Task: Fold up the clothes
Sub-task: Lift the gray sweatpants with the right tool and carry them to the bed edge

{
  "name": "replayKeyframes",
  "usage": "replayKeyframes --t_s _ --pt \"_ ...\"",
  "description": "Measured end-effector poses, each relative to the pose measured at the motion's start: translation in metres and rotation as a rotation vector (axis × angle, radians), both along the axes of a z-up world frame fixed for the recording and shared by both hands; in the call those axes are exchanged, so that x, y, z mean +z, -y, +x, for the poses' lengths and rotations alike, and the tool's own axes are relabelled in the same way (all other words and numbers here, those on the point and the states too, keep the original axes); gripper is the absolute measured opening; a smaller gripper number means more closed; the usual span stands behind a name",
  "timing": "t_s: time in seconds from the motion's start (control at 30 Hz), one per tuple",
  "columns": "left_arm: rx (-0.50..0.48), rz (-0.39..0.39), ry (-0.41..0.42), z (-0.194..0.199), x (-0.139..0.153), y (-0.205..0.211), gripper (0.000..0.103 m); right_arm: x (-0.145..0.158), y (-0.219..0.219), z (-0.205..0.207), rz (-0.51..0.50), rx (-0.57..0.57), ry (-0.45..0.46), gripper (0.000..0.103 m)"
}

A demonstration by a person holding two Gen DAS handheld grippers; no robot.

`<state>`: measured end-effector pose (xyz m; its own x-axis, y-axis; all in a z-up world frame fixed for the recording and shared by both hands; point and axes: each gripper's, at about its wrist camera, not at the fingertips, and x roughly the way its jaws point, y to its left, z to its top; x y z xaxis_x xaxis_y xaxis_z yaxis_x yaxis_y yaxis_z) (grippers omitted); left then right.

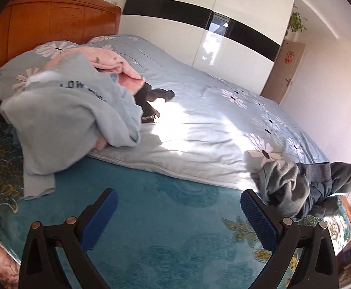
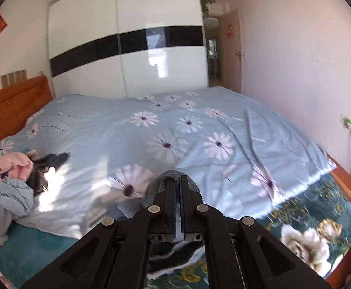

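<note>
Right gripper [image 2: 178,187] is clenched on the grey garment [image 2: 173,262], lifting it off the teal blanket [image 2: 43,245]. Left gripper [image 1: 179,207] hangs spread and empty, garment [image 1: 303,183] just to its right. Farther back, the clothes pile [image 1: 79,106] sits on the floral quilt [image 1: 199,110].

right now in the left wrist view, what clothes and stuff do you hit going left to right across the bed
light blue sweatshirt draped over the pile → pink garment → black garment → sunlit bare stretch of the floral quilt → crumpled grey garment at the right edge, held by the right hand-held gripper
</note>
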<state>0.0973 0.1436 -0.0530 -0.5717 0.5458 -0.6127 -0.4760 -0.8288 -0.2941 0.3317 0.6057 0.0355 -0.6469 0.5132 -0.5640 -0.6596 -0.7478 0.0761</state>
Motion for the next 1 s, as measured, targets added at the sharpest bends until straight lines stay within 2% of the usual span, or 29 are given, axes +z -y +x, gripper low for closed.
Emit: replayKeyframes --t_s 0.1,0.2,0.33,0.4,0.47,0.5,0.63,0.8,0.87,1.0 --pt "-0.049 0.006 0.031 0.007 -0.005 -0.03 0.103 -0.044 -0.033 0.043 -0.055 -0.087 0.083 0.003" --pt "-0.067 0.001 0.049 0.011 -0.007 -0.056 0.103 -0.086 -0.054 0.074 -0.136 -0.101 0.125 0.003" --pt "-0.076 -0.009 0.014 0.016 -0.001 -0.084 0.103 -0.112 -0.061 0.1 -0.173 -0.08 0.127 0.005" --pt "-0.079 -0.017 -0.026 0.019 0.001 -0.093 0.103 -0.117 -0.06 0.11 -0.162 -0.092 0.126 0.018" --pt "-0.081 -0.053 -0.048 0.021 0.001 -0.107 0.103 -0.117 -0.056 0.12 -0.154 -0.09 0.079 0.031" --pt "-0.086 -0.072 -0.039 0.022 -0.001 -0.115 0.103 -0.117 -0.055 0.125 -0.151 -0.082 0.048 0.035" --pt "-0.123 -0.06 -0.038 0.036 -0.007 -0.146 0.103 -0.12 -0.059 0.133 -0.153 -0.062 0.028 0.035" --pt "-0.21 -0.107 0.007 0.049 -0.036 -0.198 0.103 -0.112 -0.067 0.131 -0.14 -0.031 0.019 0.037" --pt "-0.245 -0.128 0.014 0.053 -0.046 -0.216 0.103 -0.107 -0.07 0.126 -0.114 -0.02 0.032 0.041" --pt "-0.285 -0.188 -0.006 0.057 -0.06 -0.244 0.103 -0.092 -0.069 0.111 -0.038 0.024 0.078 0.042"
